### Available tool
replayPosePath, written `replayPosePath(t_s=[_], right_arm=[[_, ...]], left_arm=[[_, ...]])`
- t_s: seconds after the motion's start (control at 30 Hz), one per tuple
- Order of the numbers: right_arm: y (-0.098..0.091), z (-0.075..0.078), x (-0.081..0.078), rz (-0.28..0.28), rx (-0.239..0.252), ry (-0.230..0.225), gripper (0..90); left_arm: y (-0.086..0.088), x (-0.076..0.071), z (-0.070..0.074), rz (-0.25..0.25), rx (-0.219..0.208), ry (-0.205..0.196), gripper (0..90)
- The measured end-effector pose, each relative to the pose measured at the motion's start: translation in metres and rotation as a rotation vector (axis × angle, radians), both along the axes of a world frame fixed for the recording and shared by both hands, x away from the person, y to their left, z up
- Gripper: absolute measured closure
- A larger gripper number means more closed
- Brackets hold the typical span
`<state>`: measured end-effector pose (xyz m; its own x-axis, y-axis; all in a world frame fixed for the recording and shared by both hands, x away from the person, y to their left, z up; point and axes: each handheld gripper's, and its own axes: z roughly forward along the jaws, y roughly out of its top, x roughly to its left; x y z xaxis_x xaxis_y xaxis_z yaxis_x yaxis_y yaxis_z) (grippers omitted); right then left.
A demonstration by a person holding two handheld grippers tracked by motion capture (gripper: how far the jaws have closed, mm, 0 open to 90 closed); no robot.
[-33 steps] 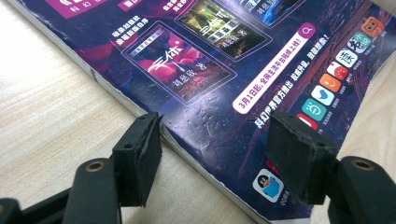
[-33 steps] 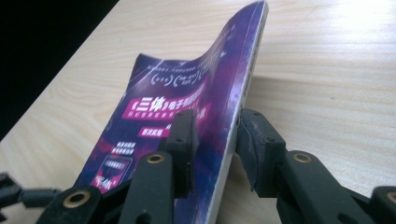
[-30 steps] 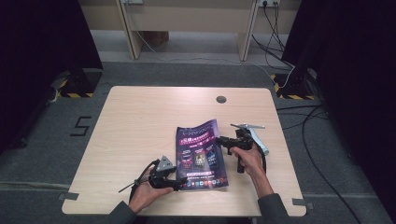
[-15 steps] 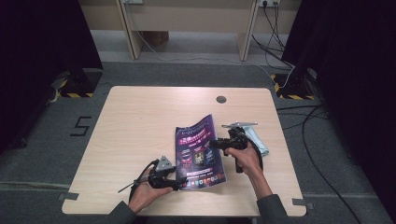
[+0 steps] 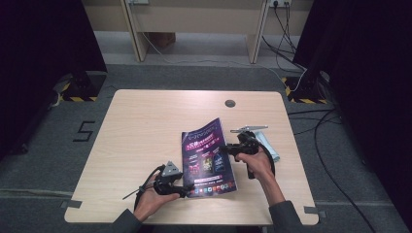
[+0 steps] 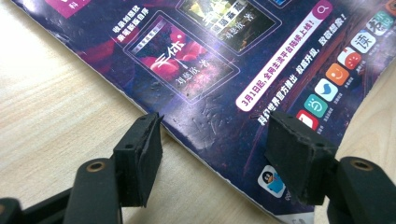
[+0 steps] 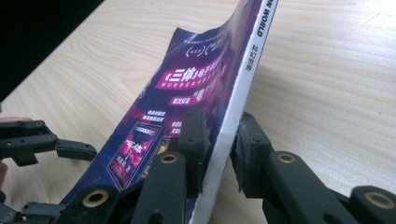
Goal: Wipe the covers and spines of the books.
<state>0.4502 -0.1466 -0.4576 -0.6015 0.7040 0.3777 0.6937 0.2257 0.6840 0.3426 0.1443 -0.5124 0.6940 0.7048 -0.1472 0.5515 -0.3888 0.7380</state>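
The right gripper [image 7: 219, 154] has just been closing on the magazine's [image 5: 208, 155] spine edge, apparently clamping it, lifting that side off the table [image 5: 136, 126]. The left gripper [image 6: 215, 149] stands apart over its lower corner.

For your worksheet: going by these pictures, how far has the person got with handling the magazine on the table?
Done: the right gripper has the magazine by its spine edge, its jaws having just been closing on it, and that side is raised off the table. In hand: the left gripper sits open at the near corner of the cover, pads apart. Left: the magazine is closed, so probably opening or turning it over.
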Motion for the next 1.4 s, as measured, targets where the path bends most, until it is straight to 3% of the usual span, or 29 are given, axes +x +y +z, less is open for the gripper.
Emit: replayPosePath(t_s=[0.1, 0.3, 0.53, 0.6, 0.9, 1.4], right_arm=[[0.004, 0.003, 0.002, 0.012, -0.036, 0.001, 76.8], [0.006, 0.010, 0.004, 0.028, -0.078, 0.003, 78.5], [0.005, 0.019, 0.010, 0.033, -0.118, -0.009, 81.3], [0.005, 0.023, 0.012, 0.032, -0.127, -0.018, 82.1], [0.006, 0.042, 0.019, 0.043, -0.202, -0.036, 83.2], [0.012, 0.072, 0.032, 0.042, -0.298, -0.085, 83.4]], left_arm=[[0.004, 0.001, 0.002, 0.003, 0.002, -0.008, 36.3], [0.030, 0.007, 0.009, 0.070, -0.027, -0.017, 36.1], [0.057, 0.013, 0.008, 0.134, 0.007, -0.003, 35.4], [0.059, 0.012, 0.006, 0.139, 0.032, 0.001, 34.6], [0.060, 0.013, 0.001, 0.145, 0.059, 0.020, 33.4], [0.057, 0.012, 0.000, 0.134, 0.102, -0.009, 33.1]])
